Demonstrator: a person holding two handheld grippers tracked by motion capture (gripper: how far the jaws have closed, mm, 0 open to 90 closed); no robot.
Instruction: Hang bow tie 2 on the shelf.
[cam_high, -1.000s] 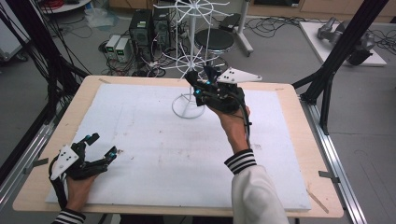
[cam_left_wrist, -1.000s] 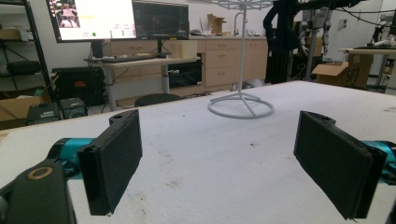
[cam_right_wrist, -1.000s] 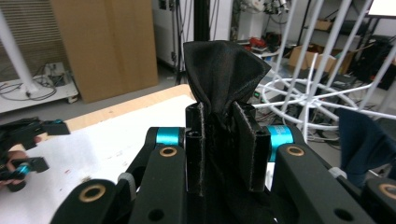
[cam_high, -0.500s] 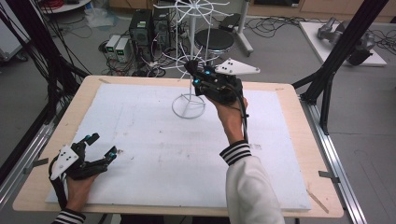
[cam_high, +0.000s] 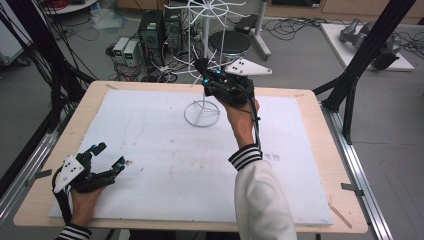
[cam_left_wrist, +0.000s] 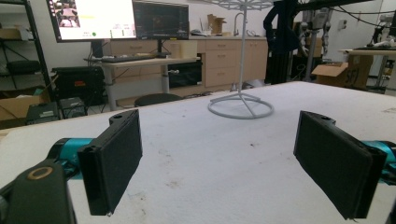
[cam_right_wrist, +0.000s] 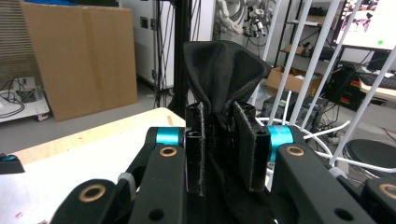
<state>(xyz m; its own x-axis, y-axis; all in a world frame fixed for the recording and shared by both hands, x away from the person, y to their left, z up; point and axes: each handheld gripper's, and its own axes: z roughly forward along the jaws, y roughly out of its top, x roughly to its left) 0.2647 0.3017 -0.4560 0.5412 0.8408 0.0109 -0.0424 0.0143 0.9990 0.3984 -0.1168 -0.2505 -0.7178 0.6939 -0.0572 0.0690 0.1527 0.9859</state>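
White wire rack (cam_high: 202, 75) stands right beside cloth-gripping right tool (cam_high: 212, 80).

A robotics lab set up for recording tabletop handling.

A wooden table (cam_high: 310, 107) topped with a white board (cam_high: 165, 155) stands inside a black frame (cam_high: 367, 55). Desktop computers (cam_high: 152, 35) and tangled cables (cam_high: 295, 27) sit on the grey floor behind it. The left gripper view shows a desk with two monitors (cam_left_wrist: 116, 18), wooden cabinets (cam_left_wrist: 224, 60) and cardboard boxes (cam_left_wrist: 338, 74); robot parts (cam_high: 367, 37) lie on a white mat beyond the table.
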